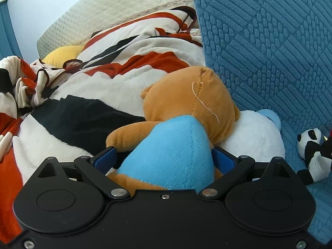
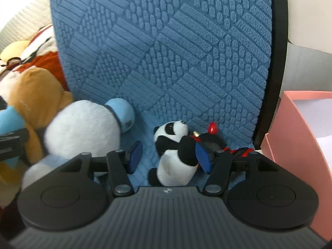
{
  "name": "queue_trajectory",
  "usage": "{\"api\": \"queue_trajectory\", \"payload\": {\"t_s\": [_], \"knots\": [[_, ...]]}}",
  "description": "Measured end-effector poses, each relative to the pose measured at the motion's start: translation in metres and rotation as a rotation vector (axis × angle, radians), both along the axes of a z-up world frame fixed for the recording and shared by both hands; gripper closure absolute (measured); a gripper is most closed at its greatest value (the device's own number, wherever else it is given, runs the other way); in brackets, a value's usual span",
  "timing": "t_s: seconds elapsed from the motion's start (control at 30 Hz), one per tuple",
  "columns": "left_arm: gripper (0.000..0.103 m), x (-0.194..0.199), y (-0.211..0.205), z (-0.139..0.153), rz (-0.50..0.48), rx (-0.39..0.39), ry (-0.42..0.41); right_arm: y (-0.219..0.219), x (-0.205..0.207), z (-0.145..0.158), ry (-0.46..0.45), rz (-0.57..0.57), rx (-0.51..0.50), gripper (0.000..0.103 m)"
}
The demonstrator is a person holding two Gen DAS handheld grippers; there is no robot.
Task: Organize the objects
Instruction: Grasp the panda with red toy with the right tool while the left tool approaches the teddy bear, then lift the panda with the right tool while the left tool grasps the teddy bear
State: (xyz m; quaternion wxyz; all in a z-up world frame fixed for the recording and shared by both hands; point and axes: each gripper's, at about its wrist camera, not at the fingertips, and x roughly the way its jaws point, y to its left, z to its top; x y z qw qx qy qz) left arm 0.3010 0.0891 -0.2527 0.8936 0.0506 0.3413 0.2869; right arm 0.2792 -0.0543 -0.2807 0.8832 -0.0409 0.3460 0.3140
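My left gripper is shut on the blue-clothed body of a brown teddy bear, which leans on a white and light-blue plush against the blue sofa back. The bear and white plush also show at the left of the right wrist view. My right gripper is open around a small panda plush that sits on the blue seat, its fingers on either side of it. The panda also shows at the right of the left wrist view. A red and black trinket lies beside the panda.
A blue textured sofa cushion stands upright behind the toys. A red, white and black blanket covers the seat to the left, with a yellow pillow behind. A pink open box stands at the right.
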Motion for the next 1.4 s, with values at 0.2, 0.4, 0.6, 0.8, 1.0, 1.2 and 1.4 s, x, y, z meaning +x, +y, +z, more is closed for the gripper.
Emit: {"api": "queue_trajectory", "payload": {"t_s": [0.2, 0.4, 0.6, 0.8, 1.0, 1.2, 1.4], "knots": [[0.01, 0.001, 0.001, -0.003, -0.02, -0.008, 0.011, 0.005, 0.007, -0.012, -0.017, -0.006, -0.063, 0.057], [0.025, -0.002, -0.006, -0.008, -0.06, 0.028, 0.022, 0.008, 0.006, -0.018, -0.064, 0.007, -0.152, 0.079], [0.039, -0.01, -0.005, -0.003, -0.079, 0.004, -0.018, 0.002, 0.008, -0.011, -0.044, 0.026, -0.166, 0.084], [0.043, -0.025, -0.011, 0.011, -0.093, -0.021, -0.113, -0.003, -0.004, -0.005, -0.04, 0.038, -0.17, 0.085], [0.043, -0.049, -0.025, 0.027, -0.127, -0.083, -0.21, -0.008, -0.023, 0.005, -0.05, 0.067, -0.17, 0.086], [0.043, -0.079, -0.053, 0.034, -0.203, -0.169, -0.237, -0.022, -0.047, 0.015, -0.049, 0.091, -0.178, 0.086], [0.043, -0.095, -0.063, 0.033, -0.232, -0.342, -0.244, -0.046, -0.074, 0.022, -0.042, 0.105, -0.175, 0.086]]}}
